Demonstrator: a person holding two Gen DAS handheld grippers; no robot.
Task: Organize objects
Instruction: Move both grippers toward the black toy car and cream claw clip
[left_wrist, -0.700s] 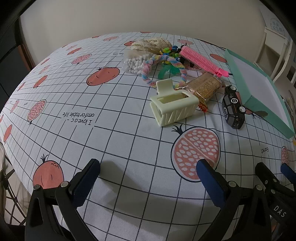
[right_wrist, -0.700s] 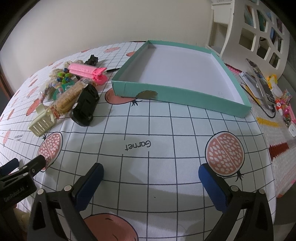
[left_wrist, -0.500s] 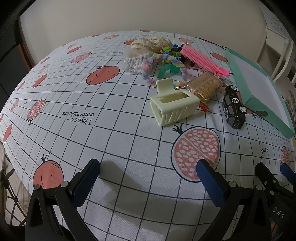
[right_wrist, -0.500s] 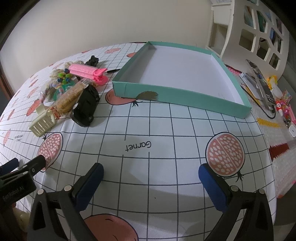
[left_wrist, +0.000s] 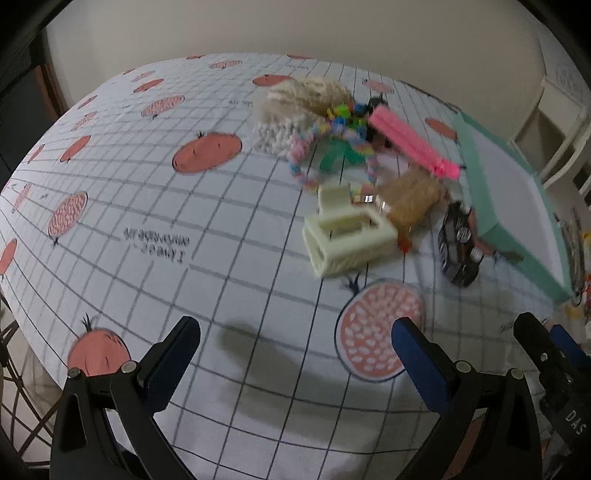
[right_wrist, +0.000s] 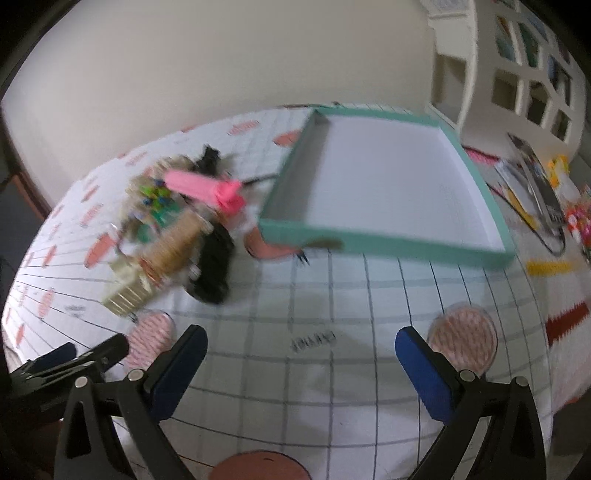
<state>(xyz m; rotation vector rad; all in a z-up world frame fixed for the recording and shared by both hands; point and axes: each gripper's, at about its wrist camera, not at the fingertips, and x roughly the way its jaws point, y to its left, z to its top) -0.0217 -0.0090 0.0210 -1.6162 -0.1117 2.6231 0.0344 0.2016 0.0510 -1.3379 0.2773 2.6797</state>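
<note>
A pile of small objects lies on the tablecloth: a cream hair claw (left_wrist: 347, 240), a brown snack packet (left_wrist: 410, 201), a black toy car (left_wrist: 460, 245), a pink comb (left_wrist: 410, 146), a pastel twisted cord (left_wrist: 306, 155) and a bag of white beads (left_wrist: 275, 136). To their right sits an empty teal tray (right_wrist: 391, 243) with a white floor. My left gripper (left_wrist: 295, 347) hangs open over the cloth, well short of the claw. Open too, my right gripper (right_wrist: 301, 354) is near the table's front edge, facing the tray, with the toy car (right_wrist: 214, 266) to its left.
The table carries a white grid cloth printed with pomegranates (left_wrist: 380, 334). A white lattice shelf (right_wrist: 517, 74) stands beyond the tray at the right. Small items and a cable (right_wrist: 543, 206) lie on a side surface at far right. A beige wall runs behind.
Both views have gone blurred from motion. The right gripper's view has lifted and tilted so the tray and pile sit lower in frame. The left view has shifted slightly; both stay open.
</note>
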